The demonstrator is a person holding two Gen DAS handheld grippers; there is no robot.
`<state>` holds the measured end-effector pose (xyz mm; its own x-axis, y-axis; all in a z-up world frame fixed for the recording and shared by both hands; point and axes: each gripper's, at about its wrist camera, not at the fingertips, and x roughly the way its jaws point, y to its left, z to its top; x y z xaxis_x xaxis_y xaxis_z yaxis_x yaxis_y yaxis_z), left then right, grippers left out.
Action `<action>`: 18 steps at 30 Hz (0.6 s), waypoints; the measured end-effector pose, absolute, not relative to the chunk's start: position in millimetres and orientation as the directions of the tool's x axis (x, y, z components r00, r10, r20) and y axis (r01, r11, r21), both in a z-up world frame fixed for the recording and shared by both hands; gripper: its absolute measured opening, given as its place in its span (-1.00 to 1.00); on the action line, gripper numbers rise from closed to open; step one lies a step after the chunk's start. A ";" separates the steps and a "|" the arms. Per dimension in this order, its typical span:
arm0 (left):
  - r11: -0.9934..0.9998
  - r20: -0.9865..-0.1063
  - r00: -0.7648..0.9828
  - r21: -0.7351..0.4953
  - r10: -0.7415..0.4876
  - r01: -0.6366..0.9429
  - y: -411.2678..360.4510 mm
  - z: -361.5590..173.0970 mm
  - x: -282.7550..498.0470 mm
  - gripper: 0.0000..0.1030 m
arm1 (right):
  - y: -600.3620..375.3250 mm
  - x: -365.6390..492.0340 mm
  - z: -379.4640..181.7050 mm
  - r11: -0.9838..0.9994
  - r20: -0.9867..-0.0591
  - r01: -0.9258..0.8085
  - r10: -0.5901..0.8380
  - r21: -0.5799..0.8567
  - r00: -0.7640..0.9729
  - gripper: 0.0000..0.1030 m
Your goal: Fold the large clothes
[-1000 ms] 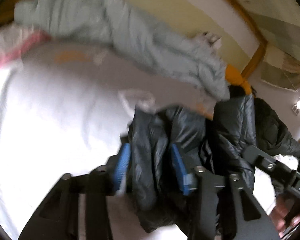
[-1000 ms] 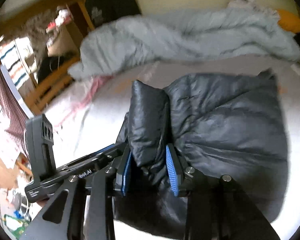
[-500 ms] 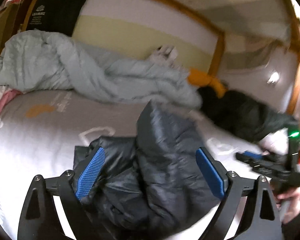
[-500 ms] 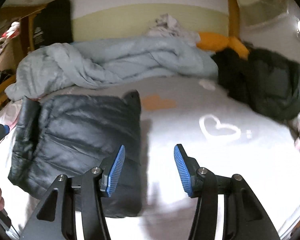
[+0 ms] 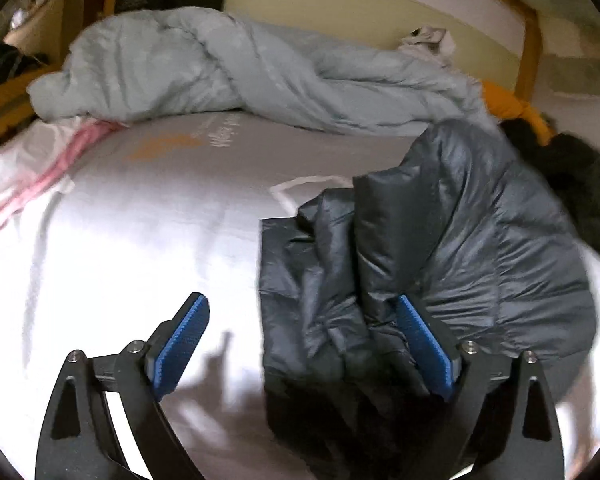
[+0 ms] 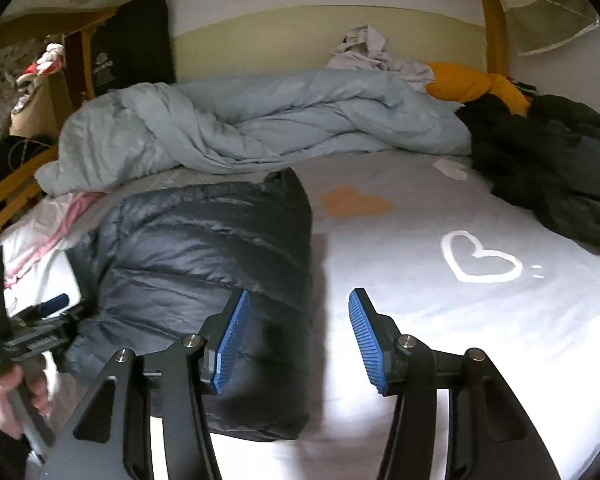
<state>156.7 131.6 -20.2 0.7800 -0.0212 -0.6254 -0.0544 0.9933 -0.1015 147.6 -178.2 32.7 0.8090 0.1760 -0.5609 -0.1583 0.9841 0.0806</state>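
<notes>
Because it is puffy and slick, the jacket (image 6: 204, 264), lying folded on the sheet (image 6: 460, 320) in front of the duvet (image 6: 260, 124), will likely spring open and slide; a thick folded edge looks the surest hold. The left gripper (image 5: 304, 354) has just spread wide, unpressed cloth between its jaws. The right gripper (image 6: 296, 340), beside the jacket, has just opened and holds nothing.

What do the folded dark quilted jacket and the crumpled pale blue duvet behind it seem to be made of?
Dark quilted jacket: probably thin nylon or polyester shell over puffy filling; it has a slight sheen and stitched, bulging channels. Pale blue duvet: likely matte cotton or microfibre cover over soft filling; it shows dull, soft rolling creases. Neither fibre can be confirmed.
</notes>
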 end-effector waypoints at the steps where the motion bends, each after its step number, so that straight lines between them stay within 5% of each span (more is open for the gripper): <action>1: 0.992 -0.636 0.772 -0.105 -0.016 -0.067 133.2 -24.6 158.9 0.85 | -177.0 148.0 32.2 0.983 -0.562 -0.164 0.180 0.079 0.807 0.05; 4: 0.978 -0.662 0.747 -0.192 -0.066 -0.084 144.2 -32.6 162.3 0.85 | -172.9 151.4 28.4 0.977 -0.569 -0.193 0.211 0.094 0.795 0.10; 9: 0.954 -0.662 0.735 -0.291 -0.151 -0.067 151.8 -38.4 168.4 0.86 | -166.5 157.1 17.6 0.946 -0.559 -0.270 0.323 0.179 0.763 0.59; 13: 0.885 -0.636 0.701 -0.465 -0.321 -0.017 164.5 -51.6 175.0 0.89 | -164.7 176.1 -1.7 0.936 -0.609 -0.244 0.352 0.255 0.711 0.61; 18: 0.873 -0.626 0.699 -0.487 -0.344 -0.006 162.0 -50.2 171.5 0.90 | -175.7 197.0 -27.6 0.902 -0.634 -0.203 0.415 0.381 0.652 0.72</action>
<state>171.5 162.0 -50.2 0.6993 -0.3444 -0.6264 -0.0063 0.8733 -0.4872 197.0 -175.7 -27.6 0.6524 0.4147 -0.6344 -0.2035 0.9021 0.3805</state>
